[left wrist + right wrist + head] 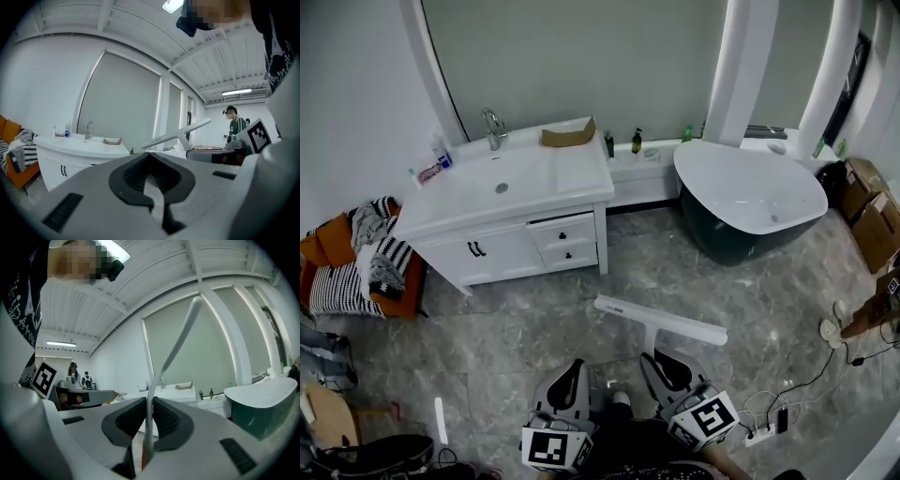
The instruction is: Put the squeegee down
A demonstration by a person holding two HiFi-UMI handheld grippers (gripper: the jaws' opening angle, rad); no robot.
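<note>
**Squeegee aloft over the bathroom floor.** Our right gripper (667,370) is clamped on the white handle of the squeegee (661,322). The long blade hangs crosswise above the grey marble floor (516,323), in front of the vanity (534,183) and short of the bathtub (750,202). The right gripper view confirms the hold: the pads (169,423) press on either side of the thin handle, and the blade rises up and away. Our left gripper (568,382) sits just beside it, jaws closed on nothing and taking no part in the job.

The squeegee is not yet down. We judge the nearest landing to be the open floor directly under the blade. The front right corner of the vanity top is the other candidate, though it stands well apart.

To do it well, we should lower the tool with the blade level, so its whole edge meets the surface at once. We should steer clear of the power strip (757,434) near the floor's right edge and part the jaws only once the handle rests. Let go early, the blade-heavy tool would likely tip and clatter. The left gripper should stay out of the blade's sweep.
</note>
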